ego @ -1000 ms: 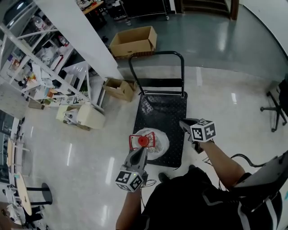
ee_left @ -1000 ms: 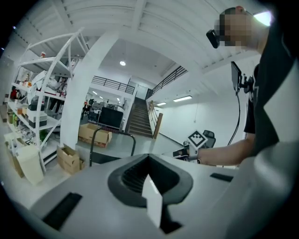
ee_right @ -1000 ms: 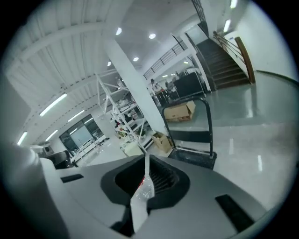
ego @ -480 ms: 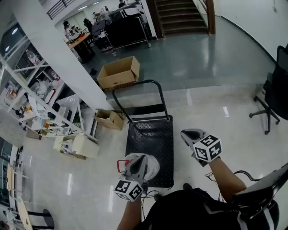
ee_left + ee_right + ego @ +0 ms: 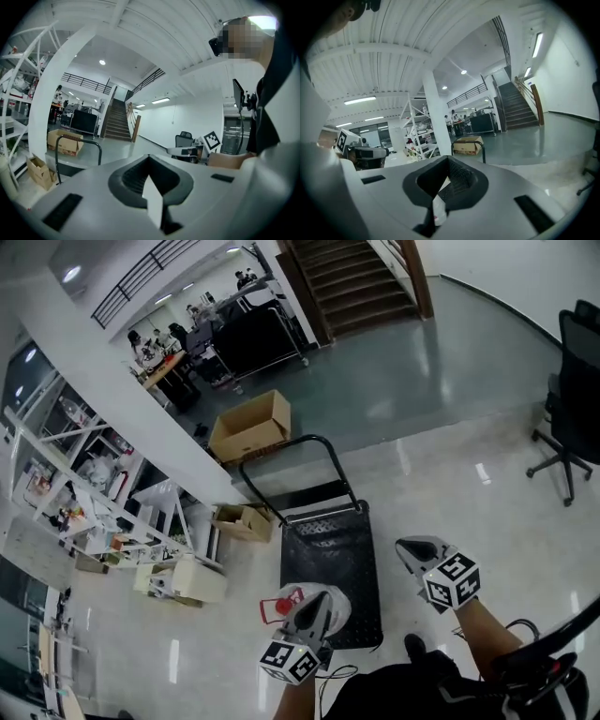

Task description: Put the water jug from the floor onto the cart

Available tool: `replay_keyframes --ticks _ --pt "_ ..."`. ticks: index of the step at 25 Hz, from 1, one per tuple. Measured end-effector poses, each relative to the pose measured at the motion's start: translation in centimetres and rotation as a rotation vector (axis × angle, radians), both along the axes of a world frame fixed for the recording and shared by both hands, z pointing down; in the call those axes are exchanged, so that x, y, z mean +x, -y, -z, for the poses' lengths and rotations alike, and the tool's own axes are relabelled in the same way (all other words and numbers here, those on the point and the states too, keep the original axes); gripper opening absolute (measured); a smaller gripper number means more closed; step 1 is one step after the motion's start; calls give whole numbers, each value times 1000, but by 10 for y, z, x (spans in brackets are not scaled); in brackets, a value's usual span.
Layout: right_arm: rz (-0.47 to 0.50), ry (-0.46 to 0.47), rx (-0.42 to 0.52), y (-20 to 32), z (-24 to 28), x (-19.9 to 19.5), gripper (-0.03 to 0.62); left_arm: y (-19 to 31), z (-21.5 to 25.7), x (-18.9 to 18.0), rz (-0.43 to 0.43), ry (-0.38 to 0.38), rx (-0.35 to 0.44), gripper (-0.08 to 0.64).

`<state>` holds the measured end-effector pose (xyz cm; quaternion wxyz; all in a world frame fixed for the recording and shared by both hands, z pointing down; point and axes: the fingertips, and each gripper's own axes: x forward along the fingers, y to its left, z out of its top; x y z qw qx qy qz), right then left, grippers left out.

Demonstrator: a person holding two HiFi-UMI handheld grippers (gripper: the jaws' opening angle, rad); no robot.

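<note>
Black cart stands on the glossy floor ahead of both tongs, with its hoop handle at the far end.

Jug: rests on the near left part of the cart deck, directly below the left tongs, which partly cover it in the head view. The jug's red grip projects just to the left of these tongs.

Left tongs: jaws together, tip to tip, clamped on nothing. They point roughly level, over the cart handle toward the far end of the hall.

Right tongs: positioned to the right of the cart, over bare floor, apart from the jug. Jaws fully together, holding nothing. They point the same way as the left tongs.

Surroundings, referenced to the tongs:
- Large cardboard box: ahead of the left tongs, beyond the cart handle.
- Small open box: ahead and to the left of the left tongs, beside the cart.
- White shelving: further left.
- Stairs: far ahead.
- Office chair: ahead and to the right of the right tongs, well apart from them.
</note>
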<state>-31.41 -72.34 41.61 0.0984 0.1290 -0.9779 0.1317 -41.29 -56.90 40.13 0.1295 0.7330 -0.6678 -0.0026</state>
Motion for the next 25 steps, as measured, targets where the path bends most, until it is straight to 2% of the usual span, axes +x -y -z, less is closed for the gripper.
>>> replay_keyframes --ticks 4,8,11,14,18,20,25 --pt "-37 -10 44 -45 9 12 2 -40 9 17 -65 10 61 0" --pt "-90 -23 62 -111 13 25 2 -105 0 28 -97 -11 80 0" --pt "-129 -42 61 -167 2 42 2 -162 -6 36 -109 46 111 0" --pt "-206 -80 36 -222 -19 73 2 -218 -13 52 -133 91 119 0" --pt "-226 -90 63 -291 -7 108 2 -273 -10 67 -152 23 132 0" --pt "-239 -73 85 -313 6 125 2 -293 -1 80 -172 9 148 0" --pt "-275 -46 93 -355 18 177 2 -331 23 130 -226 46 197 0"
